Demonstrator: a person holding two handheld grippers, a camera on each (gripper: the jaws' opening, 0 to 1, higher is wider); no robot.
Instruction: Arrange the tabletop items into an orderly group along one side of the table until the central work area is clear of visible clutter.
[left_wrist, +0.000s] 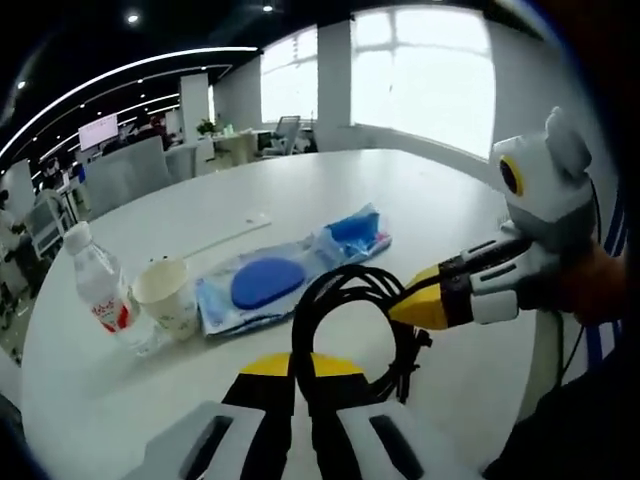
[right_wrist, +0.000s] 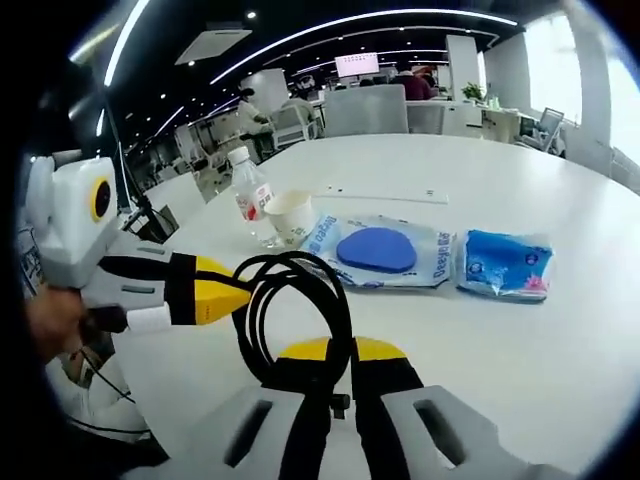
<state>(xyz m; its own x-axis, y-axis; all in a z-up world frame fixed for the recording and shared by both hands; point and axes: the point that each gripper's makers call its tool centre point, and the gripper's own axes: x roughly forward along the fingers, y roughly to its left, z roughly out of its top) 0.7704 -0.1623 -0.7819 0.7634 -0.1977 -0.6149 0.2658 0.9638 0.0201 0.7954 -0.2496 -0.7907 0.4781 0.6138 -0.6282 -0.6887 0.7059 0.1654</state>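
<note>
A coiled black cable (left_wrist: 345, 300) hangs over the white table (left_wrist: 420, 200), and both grippers hold it. In the left gripper view, my left gripper (left_wrist: 301, 366) is shut on the coil's near side, while the right gripper (left_wrist: 415, 306) comes in from the right and pinches its right side. In the right gripper view, my right gripper (right_wrist: 335, 350) is shut on the cable (right_wrist: 290, 290), and the left gripper (right_wrist: 235, 293) holds its left edge. Behind the coil lie a clear packet with a blue oval pad (left_wrist: 262, 285) (right_wrist: 378, 250) and a smaller blue packet (left_wrist: 355, 232) (right_wrist: 505, 263).
A water bottle (left_wrist: 102, 290) (right_wrist: 252, 200) with a red label and a paper cup (left_wrist: 168, 296) (right_wrist: 292, 216) stand side by side beside the pad packet. A thin white strip (left_wrist: 228, 238) (right_wrist: 385, 195) lies farther back. Office chairs and desks stand beyond the table.
</note>
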